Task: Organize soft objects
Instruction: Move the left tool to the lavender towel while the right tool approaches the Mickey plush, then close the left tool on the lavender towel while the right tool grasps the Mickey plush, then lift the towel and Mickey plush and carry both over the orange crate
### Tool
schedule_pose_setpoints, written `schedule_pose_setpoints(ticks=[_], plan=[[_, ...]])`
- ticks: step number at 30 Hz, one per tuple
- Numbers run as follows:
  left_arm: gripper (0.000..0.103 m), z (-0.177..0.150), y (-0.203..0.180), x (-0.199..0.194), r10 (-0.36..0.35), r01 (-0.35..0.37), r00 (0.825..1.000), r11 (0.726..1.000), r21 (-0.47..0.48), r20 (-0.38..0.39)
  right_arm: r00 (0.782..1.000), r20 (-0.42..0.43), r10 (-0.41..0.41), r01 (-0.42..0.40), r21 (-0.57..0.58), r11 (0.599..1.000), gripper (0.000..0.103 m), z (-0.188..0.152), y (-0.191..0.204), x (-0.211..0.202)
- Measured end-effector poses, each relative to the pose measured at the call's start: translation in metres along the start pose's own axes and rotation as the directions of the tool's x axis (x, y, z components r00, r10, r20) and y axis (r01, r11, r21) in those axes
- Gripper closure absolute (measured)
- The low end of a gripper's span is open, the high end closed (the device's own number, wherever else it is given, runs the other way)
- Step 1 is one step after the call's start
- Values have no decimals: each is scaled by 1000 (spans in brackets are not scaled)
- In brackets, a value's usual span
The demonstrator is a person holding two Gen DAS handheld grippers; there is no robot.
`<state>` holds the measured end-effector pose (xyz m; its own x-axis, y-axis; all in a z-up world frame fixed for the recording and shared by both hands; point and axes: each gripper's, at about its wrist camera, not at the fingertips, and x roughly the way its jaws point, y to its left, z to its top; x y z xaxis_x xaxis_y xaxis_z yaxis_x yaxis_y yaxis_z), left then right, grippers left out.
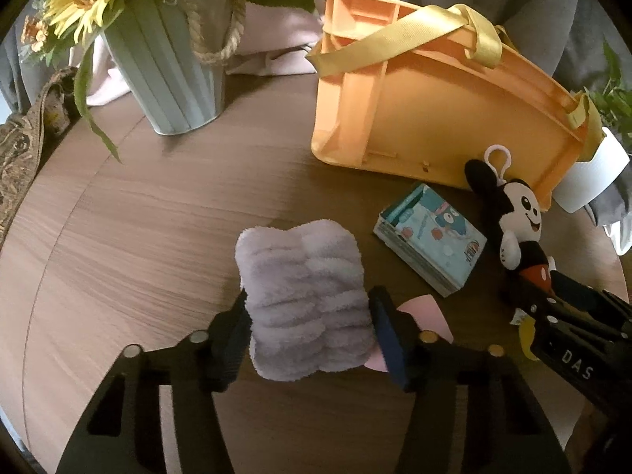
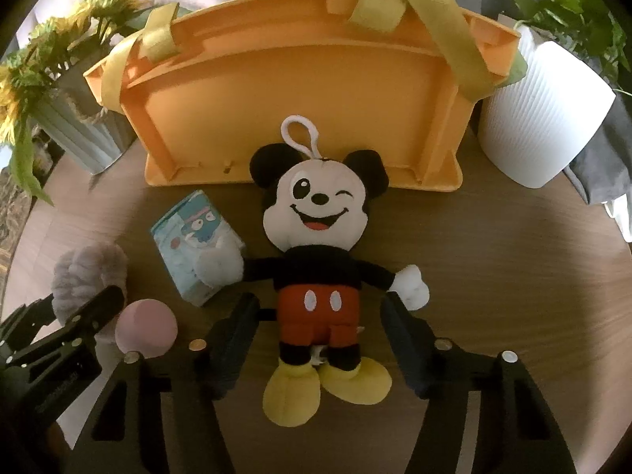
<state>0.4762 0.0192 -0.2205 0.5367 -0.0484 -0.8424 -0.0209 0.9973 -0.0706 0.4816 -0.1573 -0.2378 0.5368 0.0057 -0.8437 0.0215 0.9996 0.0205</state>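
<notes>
A fluffy pale lilac cloth [image 1: 306,296] lies on the round wooden table, between the fingers of my left gripper [image 1: 310,328], which press its two sides. It also shows in the right wrist view [image 2: 85,276]. A Mickey Mouse plush [image 2: 320,272] lies face up in front of the orange basket [image 2: 300,106]. My right gripper [image 2: 320,335] is open, its fingers on either side of the plush's shorts without touching. The plush also shows in the left wrist view [image 1: 513,221]. A pink sponge [image 2: 146,328] lies beside the lilac cloth.
A tissue pack [image 1: 430,237] lies between cloth and plush. The orange basket [image 1: 442,102] with yellow straps stands at the back. A grey-green sunflower pot [image 1: 170,75] stands back left, a white ribbed pot [image 2: 541,118] back right. The table edge [image 1: 27,205] curves at left.
</notes>
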Motion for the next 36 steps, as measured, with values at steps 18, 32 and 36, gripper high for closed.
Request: schedule_pose_setpoints(ticks=[18, 32, 36], plan=[[66, -5, -13, -26, -19, 14, 997, 998, 62, 80, 999, 26, 28, -27, -5, 1000, 62, -6, -6, -15], [66, -1, -30, -73, -77, 54, 979, 991, 121, 189, 991, 121, 63, -63, -2, 998, 63, -8, -13, -60], [66, 1, -37, -85, -94, 64, 971, 988, 144, 218, 986, 147, 73, -73, -8, 997, 63, -12, -15, -77]])
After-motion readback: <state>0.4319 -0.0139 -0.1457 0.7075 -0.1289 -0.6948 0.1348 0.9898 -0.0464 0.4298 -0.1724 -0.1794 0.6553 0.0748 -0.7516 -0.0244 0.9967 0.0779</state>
